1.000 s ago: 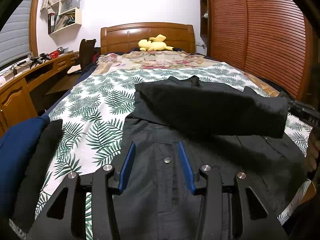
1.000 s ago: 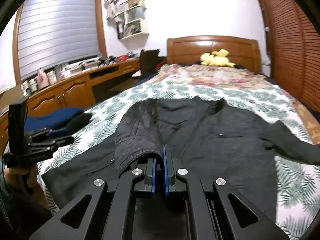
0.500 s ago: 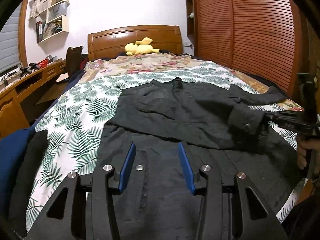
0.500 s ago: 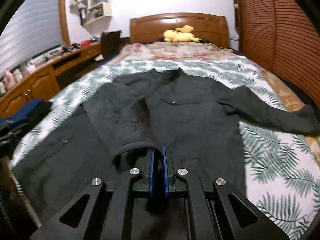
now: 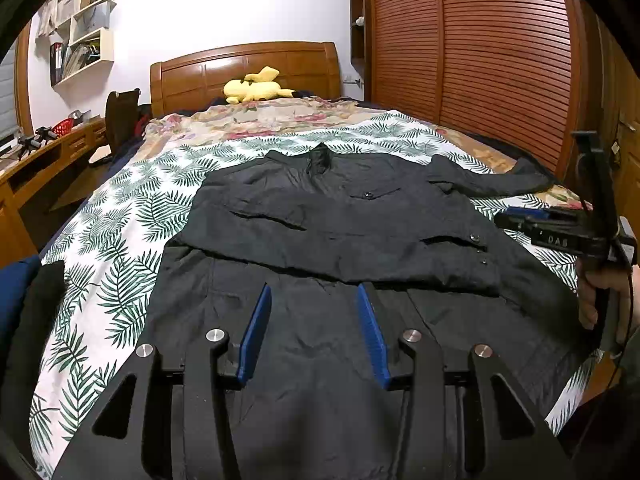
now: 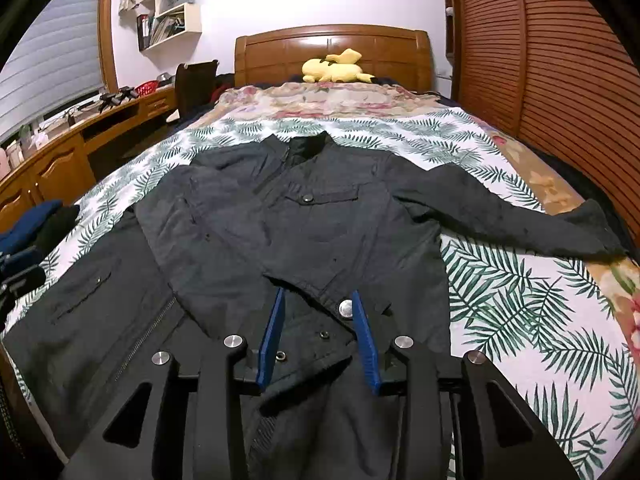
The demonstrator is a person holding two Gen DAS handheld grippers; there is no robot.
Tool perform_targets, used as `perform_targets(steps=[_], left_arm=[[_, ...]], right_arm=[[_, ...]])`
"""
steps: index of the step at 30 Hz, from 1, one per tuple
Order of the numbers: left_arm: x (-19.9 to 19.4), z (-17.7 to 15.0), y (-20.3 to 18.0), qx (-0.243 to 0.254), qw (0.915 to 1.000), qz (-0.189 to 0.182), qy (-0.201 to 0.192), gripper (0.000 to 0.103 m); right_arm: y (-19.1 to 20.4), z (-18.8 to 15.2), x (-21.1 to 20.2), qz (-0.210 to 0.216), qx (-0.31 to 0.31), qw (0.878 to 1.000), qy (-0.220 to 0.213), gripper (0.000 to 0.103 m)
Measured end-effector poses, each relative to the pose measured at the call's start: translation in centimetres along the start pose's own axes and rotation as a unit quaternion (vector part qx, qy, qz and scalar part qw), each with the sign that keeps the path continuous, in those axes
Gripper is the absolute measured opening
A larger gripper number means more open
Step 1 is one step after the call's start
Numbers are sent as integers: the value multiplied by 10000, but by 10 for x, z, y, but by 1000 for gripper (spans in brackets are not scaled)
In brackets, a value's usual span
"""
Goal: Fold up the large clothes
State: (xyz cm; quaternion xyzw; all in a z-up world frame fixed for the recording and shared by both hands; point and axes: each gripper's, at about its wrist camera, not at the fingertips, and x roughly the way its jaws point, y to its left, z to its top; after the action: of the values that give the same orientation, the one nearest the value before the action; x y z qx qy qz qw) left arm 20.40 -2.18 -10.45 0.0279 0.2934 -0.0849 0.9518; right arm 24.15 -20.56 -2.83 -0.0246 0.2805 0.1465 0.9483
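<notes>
A large black jacket (image 5: pixel 344 224) lies flat on the bed, collar toward the headboard; it also shows in the right wrist view (image 6: pixel 320 224). Its left sleeve (image 6: pixel 208 256) is folded across the chest. The other sleeve (image 6: pixel 520 220) stretches out to the right. My left gripper (image 5: pixel 316 332) is open and empty over the jacket's lower part. My right gripper (image 6: pixel 318 332) is open over the folded sleeve's cuff, holding nothing. The right gripper also shows at the right edge of the left wrist view (image 5: pixel 560 232).
The bed has a palm-leaf sheet (image 6: pixel 520 300) and a floral cover near the wooden headboard (image 6: pixel 332 52). A yellow plush toy (image 6: pixel 336 68) lies there. Folded dark blue and black clothes (image 5: pixel 20 304) sit at the left edge. A wooden desk (image 6: pixel 60 152) stands left, a slatted wardrobe (image 5: pixel 500 60) right.
My right gripper carried the sleeve across the jacket, laid it on the chest and opened, letting the cuff go. The left gripper stayed open over the jacket.
</notes>
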Motion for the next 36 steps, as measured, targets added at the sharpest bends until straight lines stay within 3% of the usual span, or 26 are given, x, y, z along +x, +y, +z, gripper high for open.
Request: perform_targets(steps=[14, 16, 20, 21, 22, 23, 24, 25, 33, 36], left_arm=[[5, 4, -15, 52, 9999, 114, -32, 45], [5, 6, -15, 19, 10000, -38, -32, 18], [7, 8, -18, 57, 9999, -88, 54, 18], [8, 8, -19, 29, 9999, -136, 56, 22], [9, 9, -19, -30, 9998, -183, 108, 45], [10, 9, -19, -64, 9997, -211, 120, 59], [10, 9, -20, -70, 9997, -232, 77, 87], [9, 8, -21, -55, 9997, -216, 24, 95], [11, 8, -29, 66, 9998, -203, 11, 95], [9, 8, -35, 130, 9997, -203, 66, 95]], right_arm=[[-7, -6, 18, 63, -210, 9992, 338, 37], [-6, -8, 22, 69, -250, 9988, 408, 37], [-7, -8, 23, 86, -310, 9986, 432, 37], [-7, -8, 22, 94, -321, 9985, 423, 37], [-7, -7, 21, 100, -330, 9985, 416, 37], [-8, -7, 21, 105, -331, 9986, 410, 37], [-9, -8, 20, 110, -328, 9986, 405, 37], [-9, -8, 20, 113, -323, 9986, 406, 37], [-11, -12, 18, 147, -286, 9987, 398, 38], [-13, -11, 16, 160, -223, 9989, 382, 46]])
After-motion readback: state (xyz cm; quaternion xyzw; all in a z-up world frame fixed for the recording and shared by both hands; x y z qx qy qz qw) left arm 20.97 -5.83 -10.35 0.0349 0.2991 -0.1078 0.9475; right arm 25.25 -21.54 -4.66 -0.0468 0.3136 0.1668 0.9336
